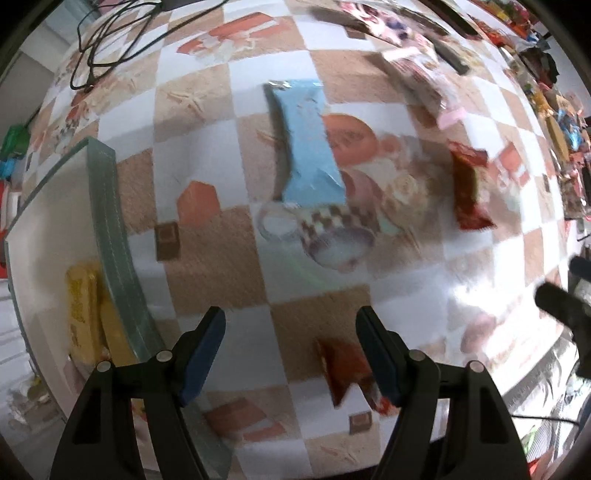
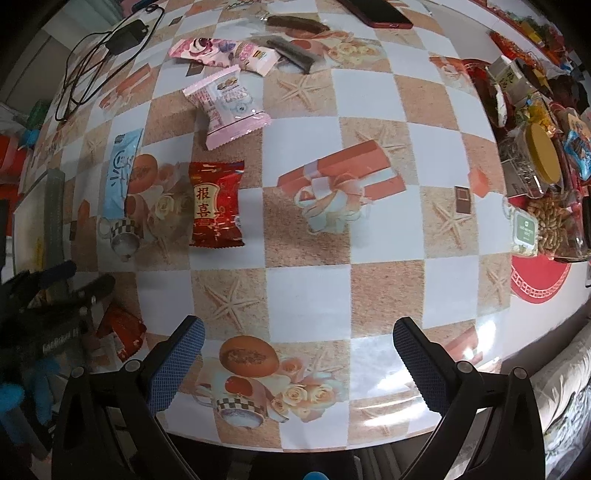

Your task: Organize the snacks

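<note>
Left gripper at the bottom of its own view, jaws wide apart and nothing between the pads; pointing down at the table, judged ready for a fresh pick. Just under its right finger, a small red packet lying flat on the checked tablecloth, partly hidden, probably the nearest candidate. At the left edge of that view, a shallow glass-walled tray with a yellow packet already inside, likely the collecting place, so kept close to the left side for short trips. Further up, near the centre, a long blue packet lying lengthwise; to its right a second red packet, blurred here.

Right gripper at the bottom of its view, also spread open and empty, hanging over bare cloth near the table edge, apparently waiting out of the way. Above and left of centre, the red packet with gold characters, untouched. Higher still, pink packets scattered toward the top of the frame, well apart from the tray. Phone at the very top; jars and other clutter along the right edge, not obviously part of the sorting.
</note>
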Available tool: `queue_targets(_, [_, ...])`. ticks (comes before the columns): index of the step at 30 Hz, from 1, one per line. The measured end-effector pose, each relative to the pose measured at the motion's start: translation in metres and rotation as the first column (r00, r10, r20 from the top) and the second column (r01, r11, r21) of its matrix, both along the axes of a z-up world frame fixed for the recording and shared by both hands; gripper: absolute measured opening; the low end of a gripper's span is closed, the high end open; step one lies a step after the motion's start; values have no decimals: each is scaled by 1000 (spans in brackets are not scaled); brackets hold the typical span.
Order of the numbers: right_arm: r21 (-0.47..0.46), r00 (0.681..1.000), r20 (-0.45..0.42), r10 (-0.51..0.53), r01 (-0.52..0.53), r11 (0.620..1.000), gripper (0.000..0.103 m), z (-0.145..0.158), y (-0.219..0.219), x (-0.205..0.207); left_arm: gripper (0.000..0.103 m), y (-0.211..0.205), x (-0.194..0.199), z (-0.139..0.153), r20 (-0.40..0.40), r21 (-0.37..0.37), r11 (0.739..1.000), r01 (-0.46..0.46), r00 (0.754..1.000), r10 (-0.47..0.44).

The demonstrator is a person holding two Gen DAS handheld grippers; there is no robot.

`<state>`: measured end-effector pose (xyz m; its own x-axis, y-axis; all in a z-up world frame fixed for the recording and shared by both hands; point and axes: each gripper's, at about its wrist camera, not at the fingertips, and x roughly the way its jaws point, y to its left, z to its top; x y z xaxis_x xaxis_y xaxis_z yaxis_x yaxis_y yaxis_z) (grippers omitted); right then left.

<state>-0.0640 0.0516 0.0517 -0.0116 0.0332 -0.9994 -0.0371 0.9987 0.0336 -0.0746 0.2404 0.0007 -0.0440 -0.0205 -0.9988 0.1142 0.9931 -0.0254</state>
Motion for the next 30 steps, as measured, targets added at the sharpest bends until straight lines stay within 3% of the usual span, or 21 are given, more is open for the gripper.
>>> queue_targets(16, [69,997,-71,-7,12,998,103,-35,26,51,76,-4,-42,-20,-92,-23,987,-159,983,156])
queue_targets(23, [71,997,-63,33,-28,997,103,-52,42,74,76,7,-47,-30,-76,7,989,-149,986,149])
queue_targets(24, [71,998,-60,33,-29,997,99,-53,43,75,76,1,-46,-30,-73,8,989,-147,987,147])
queue_targets(25, [74,998,-60,33,-28,997,81,-54,43,76,73,0,-46,-29,-65,10,990,-138,988,138])
queue_targets(26, [74,997,-68,33,-28,997,69,-55,44,77,66,-6,-43,-29,-61,10,991,-133,989,133])
queue_targets(27, [44,997,-58,42,-39,998,64,-53,46,76,61,-9,-43,-27,-51,10,993,-119,992,119])
queue_targets(29, [31,996,-49,69,-67,997,37,-52,52,85,41,-14,-43,-25,-41,16,996,-93,995,94])
queue_targets(30, [39,996,-51,80,-78,996,32,-52,53,84,35,-15,-43,-23,-37,8,997,-83,996,83])
